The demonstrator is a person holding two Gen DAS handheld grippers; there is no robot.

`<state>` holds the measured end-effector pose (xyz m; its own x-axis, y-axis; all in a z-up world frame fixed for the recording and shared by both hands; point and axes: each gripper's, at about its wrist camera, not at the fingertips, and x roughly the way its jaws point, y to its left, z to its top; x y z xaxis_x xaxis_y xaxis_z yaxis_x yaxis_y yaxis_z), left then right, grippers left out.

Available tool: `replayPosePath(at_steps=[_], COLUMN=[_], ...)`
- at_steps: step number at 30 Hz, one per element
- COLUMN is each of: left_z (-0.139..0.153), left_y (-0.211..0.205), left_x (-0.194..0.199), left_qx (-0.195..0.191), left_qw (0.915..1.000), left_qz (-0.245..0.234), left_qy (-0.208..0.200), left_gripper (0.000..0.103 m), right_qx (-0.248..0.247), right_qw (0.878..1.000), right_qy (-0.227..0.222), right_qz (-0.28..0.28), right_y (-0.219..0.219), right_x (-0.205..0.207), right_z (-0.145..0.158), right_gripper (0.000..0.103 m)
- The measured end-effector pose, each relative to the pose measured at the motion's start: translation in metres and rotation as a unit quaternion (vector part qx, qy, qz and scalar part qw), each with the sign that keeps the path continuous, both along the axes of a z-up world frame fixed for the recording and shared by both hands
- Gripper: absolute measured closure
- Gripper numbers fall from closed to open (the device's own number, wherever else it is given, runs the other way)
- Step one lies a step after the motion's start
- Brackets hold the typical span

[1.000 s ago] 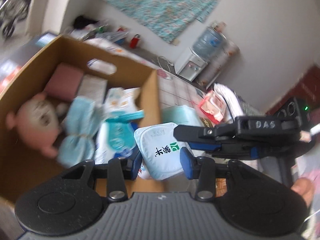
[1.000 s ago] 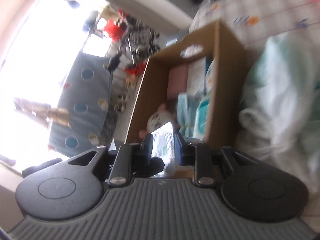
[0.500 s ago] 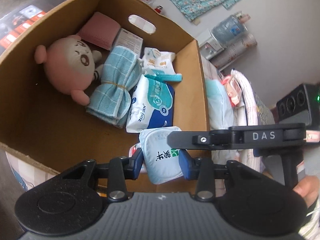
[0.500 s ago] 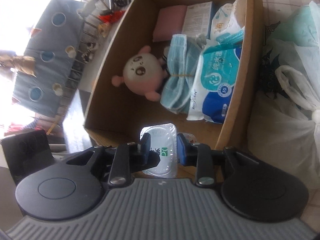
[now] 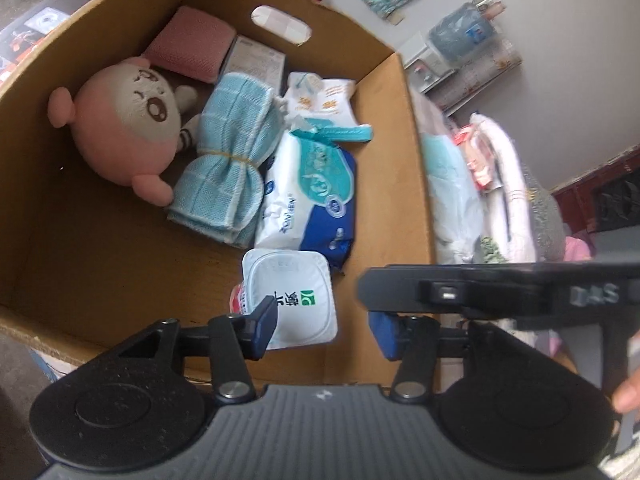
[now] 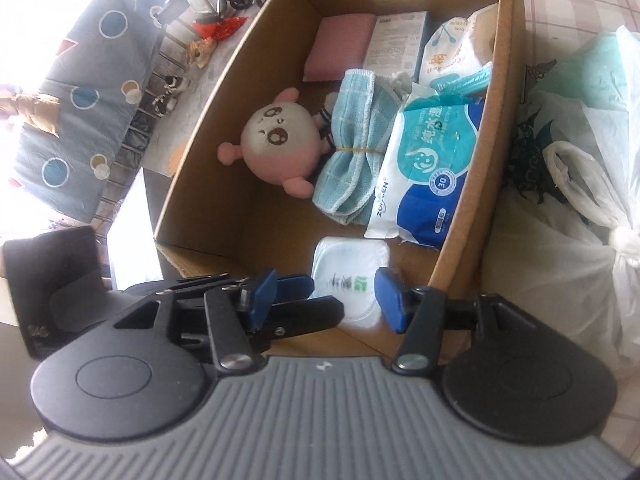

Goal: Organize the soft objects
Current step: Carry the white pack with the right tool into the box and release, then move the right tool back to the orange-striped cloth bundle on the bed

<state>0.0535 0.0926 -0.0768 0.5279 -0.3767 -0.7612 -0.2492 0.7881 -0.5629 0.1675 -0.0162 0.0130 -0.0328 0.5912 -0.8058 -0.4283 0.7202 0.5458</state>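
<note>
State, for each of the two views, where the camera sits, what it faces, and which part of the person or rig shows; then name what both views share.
Left wrist: on the left gripper, looking down into the cardboard box; the right gripper and a fingertip show.
Right wrist: on the right gripper, facing the same box from its near wall; the left gripper's fingers show.
Shared: white packet, plush toy, opening fingers.
</note>
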Motion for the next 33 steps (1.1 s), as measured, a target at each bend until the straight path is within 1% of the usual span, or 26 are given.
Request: replayPosePath(at_steps=[2,5,8,10,11,15,17,18,20,23,25,27,29,30,32,33], left_z=[-0.002,-0.003,0.002,0.004,0.004,-0.008,-0.018,-0.023,-0.024,-0.026,-0.023,-0.013,0.003,0.011,0.027,0.034], left_y=[0.001,0.005,0.007,0.011,0.012,0.009,0.004,0.002,-0.005,-0.01,-0.013,-0.016,-0.02,-0.023,-0.033,-0.039], left_x=[0.004,0.008,0.01,0.011,0.013,0.024,0.03,0.033,0.034,0.036,0.033,0.028,0.021,0.017,0.01,0.007], left_qx=[0.003,-0.006,0.012,0.019,0.022,0.037,0.017,0.001,0.001,-0.016,-0.019,0.002,0.042,0.07,0.142,0.174], left_qw=[0.9999,0.9997,0.9993,0.9987,0.9984,0.9961,0.9956,0.9953,0.9956,0.9957,0.9962,0.9975,0.9963,0.9938,0.9831,0.9763], left_qz=[0.002,0.009,0.028,0.044,0.049,0.059,0.055,0.049,0.045,0.04,0.046,0.056,0.074,0.085,0.104,0.108], left_qy=[0.013,0.022,0.019,0.016,0.019,0.053,0.074,0.083,0.082,0.082,0.072,0.043,0.01,-0.009,-0.049,-0.07], left_gripper=[0.05,0.05,0.048,0.042,0.042,0.041,0.042,0.04,0.039,0.039,0.04,0.039,0.037,0.036,0.034,0.032], right_qx=[0.01,0.039,0.067,0.082,0.089,0.113,0.126,0.13,0.135,0.136,0.136,0.135,0.131,0.127,0.12,0.115], right_qw=[1.0,0.999,0.996,0.994,0.993,0.985,0.98,0.977,0.972,0.967,0.963,0.959,0.953,0.949,0.94,0.936], right_qy=[-0.011,-0.023,-0.037,-0.044,-0.047,-0.049,-0.046,-0.045,-0.041,-0.037,-0.037,-0.044,-0.064,-0.075,-0.1,-0.109], right_qz=[-0.002,-0.014,-0.038,-0.056,-0.067,-0.119,-0.149,-0.162,-0.187,-0.215,-0.229,-0.245,-0.266,-0.278,-0.302,-0.314], right_y=[-0.004,-0.017,-0.039,-0.057,-0.066,-0.107,-0.127,-0.137,-0.156,-0.179,-0.192,-0.208,-0.223,-0.232,-0.25,-0.259], right_x=[-0.002,-0.004,-0.004,-0.004,-0.004,-0.003,-0.002,-0.002,-0.001,-0.002,-0.003,-0.005,-0.008,-0.01,-0.015,-0.017], right_z=[0.005,0.012,0.019,0.022,0.023,0.022,0.018,0.015,0.01,0.004,0.001,0.001,0.003,0.004,0.008,0.009], right_gripper=[0.049,0.048,0.047,0.047,0.046,0.046,0.046,0.046,0.046,0.046,0.046,0.046,0.046,0.045,0.043,0.042])
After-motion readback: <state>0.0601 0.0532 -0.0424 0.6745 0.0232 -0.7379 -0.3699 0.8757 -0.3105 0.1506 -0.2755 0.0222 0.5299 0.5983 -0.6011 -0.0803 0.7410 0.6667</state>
